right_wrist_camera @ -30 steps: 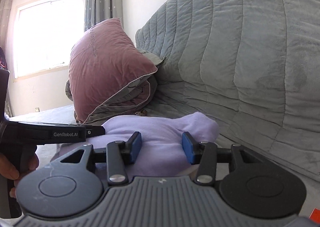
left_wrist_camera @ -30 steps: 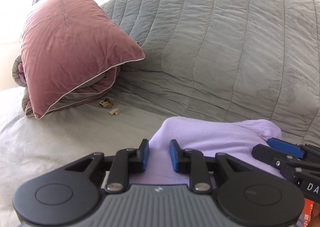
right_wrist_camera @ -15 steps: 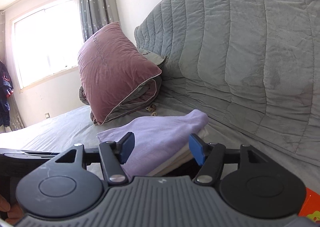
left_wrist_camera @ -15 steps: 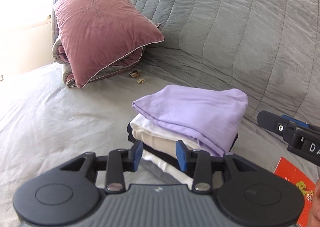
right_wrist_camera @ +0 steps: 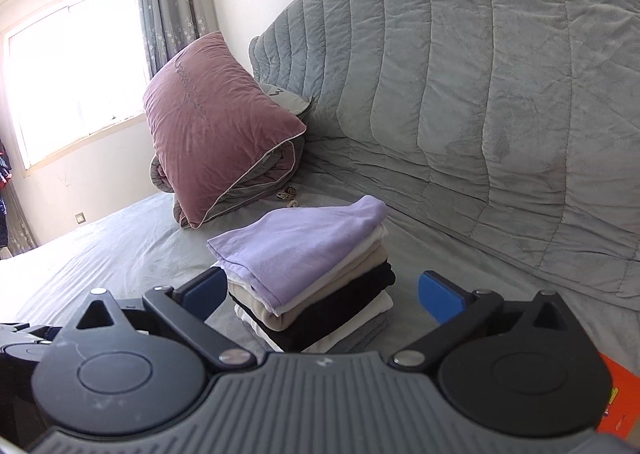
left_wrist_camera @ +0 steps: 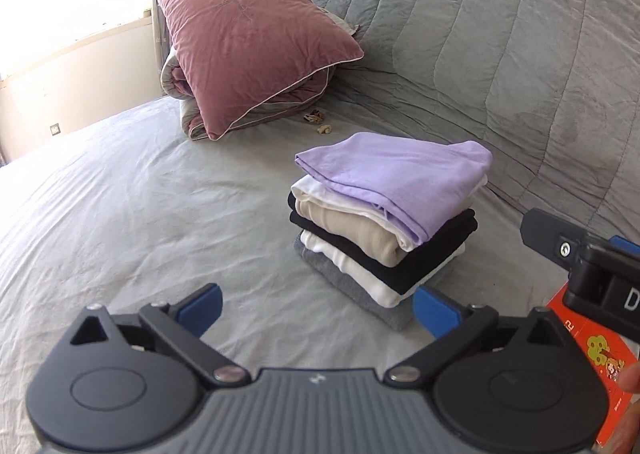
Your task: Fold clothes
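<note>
Both tongs (left_wrist_camera: pixel 316 310) (right_wrist_camera: pixel 322 294) backed off, still spreading, empty; folded stack (left_wrist_camera: pixel 384 213) lies beyond.

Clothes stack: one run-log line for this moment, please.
stack: folded, lilac top, on bed | left gripper: opening, empty | right gripper: opening, empty

The left gripper (left_wrist_camera: pixel 318 308), jaws opening and empty, hangs near a stack of folded clothes (left_wrist_camera: pixel 384 225), lilac garment (left_wrist_camera: pixel 394 177) topmost, on the grey bedsheet (left_wrist_camera: pixel 140 213).
</note>
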